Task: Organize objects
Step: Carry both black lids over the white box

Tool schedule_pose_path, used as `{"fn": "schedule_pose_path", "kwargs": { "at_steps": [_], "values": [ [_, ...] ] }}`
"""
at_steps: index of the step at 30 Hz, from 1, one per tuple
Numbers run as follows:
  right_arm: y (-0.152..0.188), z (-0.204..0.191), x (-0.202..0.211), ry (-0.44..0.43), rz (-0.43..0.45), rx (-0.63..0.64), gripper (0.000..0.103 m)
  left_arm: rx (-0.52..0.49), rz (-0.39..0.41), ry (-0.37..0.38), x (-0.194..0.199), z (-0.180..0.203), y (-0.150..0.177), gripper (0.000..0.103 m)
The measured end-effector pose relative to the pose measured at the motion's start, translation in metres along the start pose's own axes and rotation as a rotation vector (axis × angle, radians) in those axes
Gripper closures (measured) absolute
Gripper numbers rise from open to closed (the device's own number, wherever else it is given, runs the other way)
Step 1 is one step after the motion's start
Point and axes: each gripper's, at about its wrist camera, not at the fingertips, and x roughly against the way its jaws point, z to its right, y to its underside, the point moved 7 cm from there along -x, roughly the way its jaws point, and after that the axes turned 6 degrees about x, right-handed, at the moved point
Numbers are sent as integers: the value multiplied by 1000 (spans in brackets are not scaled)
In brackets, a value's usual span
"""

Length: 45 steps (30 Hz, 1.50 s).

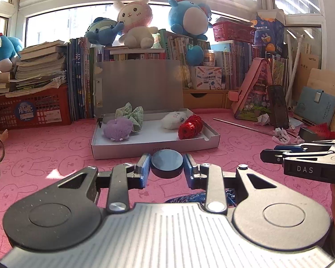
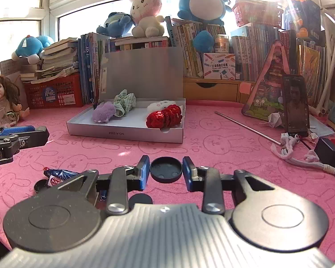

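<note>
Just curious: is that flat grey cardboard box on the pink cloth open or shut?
Open. The flat grey cardboard box has its lid standing upright behind it, with a purple fluffy toy visible inside.

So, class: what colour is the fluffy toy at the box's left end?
Purple fluffy toy; left wrist view.

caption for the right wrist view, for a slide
Right gripper clamps a round black cap above the pink bunny-print mat.
</note>
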Motion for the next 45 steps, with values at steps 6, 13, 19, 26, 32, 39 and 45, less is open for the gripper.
{"fn": "schedule_pose_path", "kwargs": {
  "at_steps": [6,13,19,26,32,39,45],
  "values": [
    [-11,4,-13,-6,-9,-15,67,7,3,-3,-15,-4,-12,66],
    [-24,3,-25,-7,1,2,67,18,-5,-11,-32,-9,-21,66],
    [-34,3,-36,-16,4,-7,67,37,-12,-20,-45,-17,-27,66],
    [-46,-2,-51,-18,12,1,67,50,-14,-27,-59,-24,-31,66],
    [-52,-7,-66,-23,4,-3,67,58,-9,-31,-71,-28,-36,66],
    [-58,-11,-82,-14,-5,15,67,62,-7,-42,-89,-34,-42,66],
    [-61,-11,-95,-13,-15,16,67,79,-11,-56,-103,-42,-46,66]
  ]
}}
